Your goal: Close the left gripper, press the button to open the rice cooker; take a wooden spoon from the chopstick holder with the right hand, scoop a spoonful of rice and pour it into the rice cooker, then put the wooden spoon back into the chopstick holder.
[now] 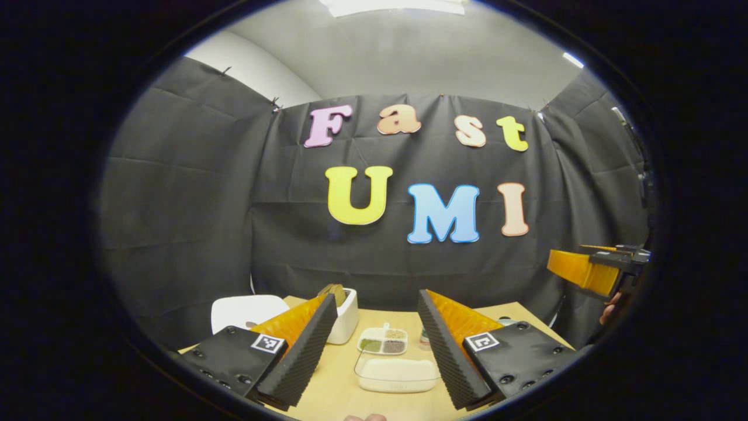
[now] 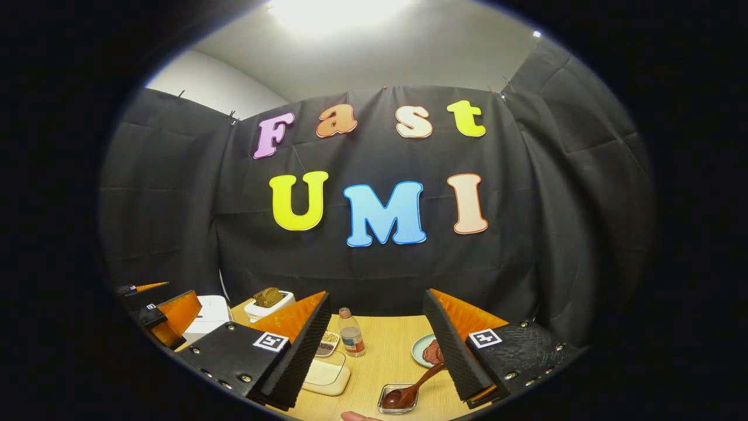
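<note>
The white rice cooker stands at the table's back left with its lid down; it also sits behind the other gripper at the left of the right gripper view. Beside it is the white chopstick holder with wooden spoon heads sticking out. A clear box of rice lies near the front. My left gripper is open and empty above the table, aimed between holder and box. My right gripper is open and empty too, held high at the right.
A small divided dish of grains sits behind the rice box, next to a small bottle. To the right are a plate holding something brown and a dark spoon resting in a little glass dish. The black cloth wall closes the back.
</note>
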The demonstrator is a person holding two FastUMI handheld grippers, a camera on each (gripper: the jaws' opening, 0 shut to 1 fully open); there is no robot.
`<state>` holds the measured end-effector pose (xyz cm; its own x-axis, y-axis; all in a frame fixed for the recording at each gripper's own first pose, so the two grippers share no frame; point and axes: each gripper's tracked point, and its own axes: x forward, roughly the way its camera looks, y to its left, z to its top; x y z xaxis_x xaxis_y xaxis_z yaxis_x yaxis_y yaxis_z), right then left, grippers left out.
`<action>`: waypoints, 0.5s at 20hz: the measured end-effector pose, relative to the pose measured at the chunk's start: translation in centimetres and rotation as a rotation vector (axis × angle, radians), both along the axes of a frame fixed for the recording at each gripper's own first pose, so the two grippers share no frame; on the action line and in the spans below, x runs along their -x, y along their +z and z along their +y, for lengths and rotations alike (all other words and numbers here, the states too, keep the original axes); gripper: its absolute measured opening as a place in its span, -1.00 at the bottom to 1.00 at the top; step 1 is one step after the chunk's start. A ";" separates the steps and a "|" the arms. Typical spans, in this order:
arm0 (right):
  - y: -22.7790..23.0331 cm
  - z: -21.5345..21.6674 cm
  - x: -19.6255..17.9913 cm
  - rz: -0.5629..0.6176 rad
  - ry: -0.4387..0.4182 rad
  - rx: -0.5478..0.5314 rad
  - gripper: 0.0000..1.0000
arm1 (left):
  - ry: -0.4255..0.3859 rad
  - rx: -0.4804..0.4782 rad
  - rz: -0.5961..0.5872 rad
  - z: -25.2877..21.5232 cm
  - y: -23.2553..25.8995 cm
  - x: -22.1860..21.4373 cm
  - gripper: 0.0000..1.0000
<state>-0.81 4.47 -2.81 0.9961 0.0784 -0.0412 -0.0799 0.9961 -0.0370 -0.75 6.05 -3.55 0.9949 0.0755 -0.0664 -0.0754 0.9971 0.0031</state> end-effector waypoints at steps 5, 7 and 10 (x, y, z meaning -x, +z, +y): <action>-2.0 -0.1 -0.1 0.048 0.004 -0.008 0.93 | 0.004 -0.004 0.051 2.5 -2.6 -1.0 0.93; -2.5 0.0 -0.5 0.062 0.002 -0.007 0.93 | 0.032 -0.014 0.072 4.9 -3.5 -1.5 0.92; -2.7 0.1 -1.0 0.073 0.003 -0.008 0.92 | 0.068 -0.010 0.121 8.8 -5.1 -2.1 0.75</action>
